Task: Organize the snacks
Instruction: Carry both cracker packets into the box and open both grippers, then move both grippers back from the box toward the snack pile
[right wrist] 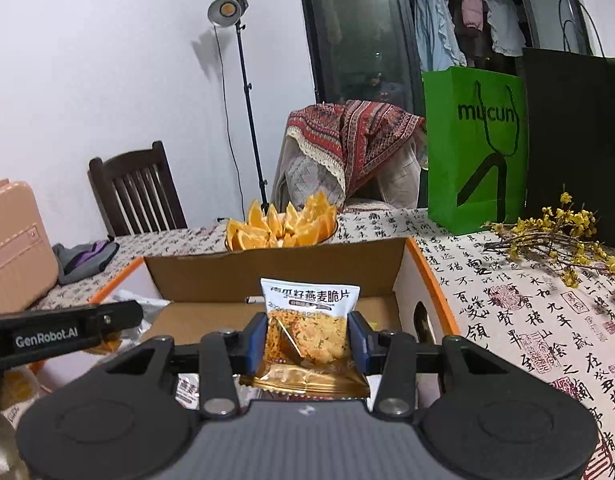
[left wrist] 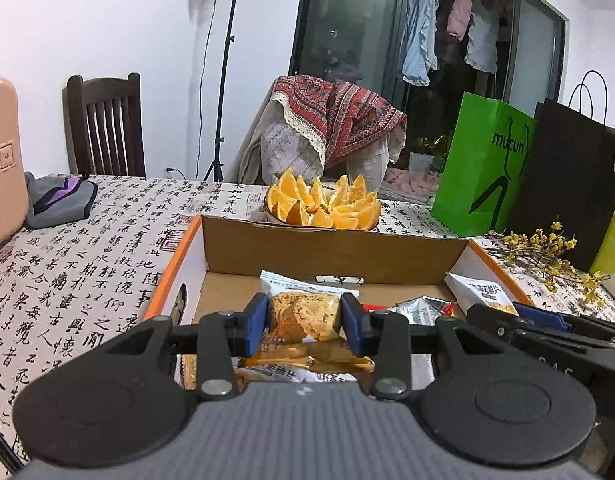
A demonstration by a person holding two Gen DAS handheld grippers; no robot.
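One cardboard box (left wrist: 335, 250), one bowl of orange wedges (left wrist: 321, 204), two paper bags: green (left wrist: 483, 168), black (left wrist: 567, 184).

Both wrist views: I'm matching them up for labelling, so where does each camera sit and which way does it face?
Left wrist: rides the left gripper, looks over its clamped snack packet into the cardboard box; the right gripper shows.
Right wrist: rides the right gripper, its oat-crisp packet ahead; the left gripper shows.
Shared: box, orange wedges, green bag.

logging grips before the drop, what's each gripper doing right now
left gripper: shut on an oat crisp packet
right gripper: shut on another oat crisp packet
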